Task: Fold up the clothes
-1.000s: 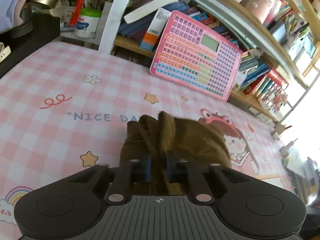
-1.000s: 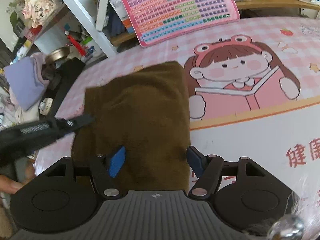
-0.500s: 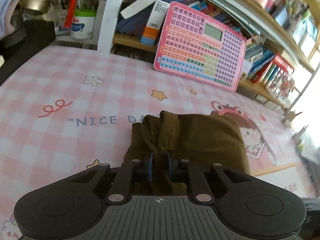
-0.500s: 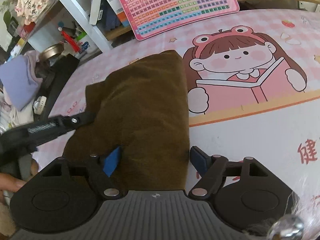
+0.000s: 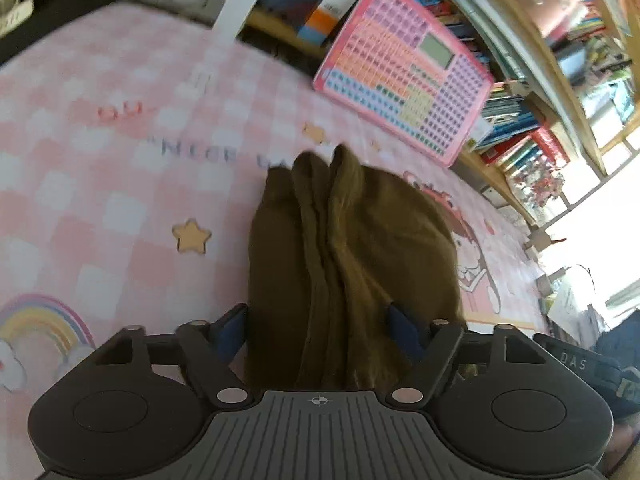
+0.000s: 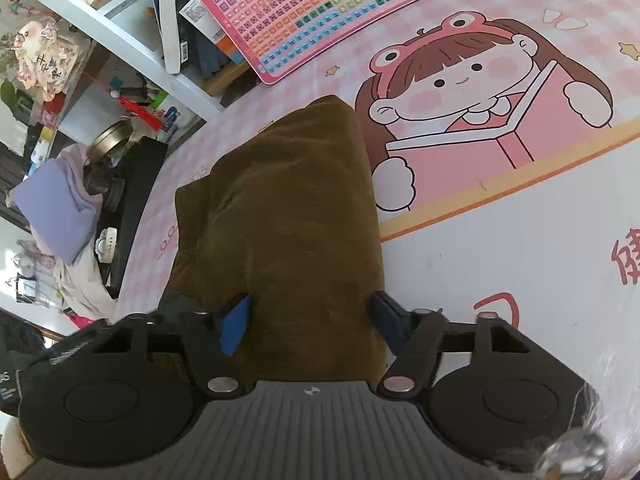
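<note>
Near the counter's (image 6: 520, 280) front edge the brown garment (image 6: 288, 208) lies folded, long axis running away from both tongs; left tongs (image 5: 316, 330) opening around its bunched end, right tongs (image 6: 308, 320) closing astride it, pads not yet pressing.

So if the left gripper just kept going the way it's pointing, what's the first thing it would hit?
The folded brown cloth. It already lies between the opening jaws of the left gripper and stretches ahead along its line. Past the cloth comes the pink checked mat, though depth there is hard to judge.
</note>
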`<state>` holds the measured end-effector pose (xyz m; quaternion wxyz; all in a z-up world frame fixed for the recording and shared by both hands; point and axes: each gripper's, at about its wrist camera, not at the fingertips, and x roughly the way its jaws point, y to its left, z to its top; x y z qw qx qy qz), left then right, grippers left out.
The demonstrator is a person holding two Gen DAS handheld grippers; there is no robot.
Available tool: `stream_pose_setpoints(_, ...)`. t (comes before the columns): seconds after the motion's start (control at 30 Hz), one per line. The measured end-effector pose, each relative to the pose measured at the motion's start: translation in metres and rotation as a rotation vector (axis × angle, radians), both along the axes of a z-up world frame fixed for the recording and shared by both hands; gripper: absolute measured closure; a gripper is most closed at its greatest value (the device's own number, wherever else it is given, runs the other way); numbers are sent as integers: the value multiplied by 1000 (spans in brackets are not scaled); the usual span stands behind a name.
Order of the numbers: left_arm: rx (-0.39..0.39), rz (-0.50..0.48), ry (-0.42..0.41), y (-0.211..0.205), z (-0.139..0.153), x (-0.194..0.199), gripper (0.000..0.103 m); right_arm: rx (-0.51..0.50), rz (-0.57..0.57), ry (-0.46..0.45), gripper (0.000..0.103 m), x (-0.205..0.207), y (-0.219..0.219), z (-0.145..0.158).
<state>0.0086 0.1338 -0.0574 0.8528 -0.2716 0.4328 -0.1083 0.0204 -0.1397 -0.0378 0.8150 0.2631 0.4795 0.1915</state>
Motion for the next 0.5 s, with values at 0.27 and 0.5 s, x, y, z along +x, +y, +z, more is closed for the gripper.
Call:
stream_pose_setpoints(0.27, 72, -16, -20, -30, 20, -17, 76, -250, 156, -285, 79, -29, 29, 39)
stream_pose_setpoints(0.5, 108, -88, -30, -48, 23, -30, 71, -217, 151, -189, 73, -40, -2, 35)
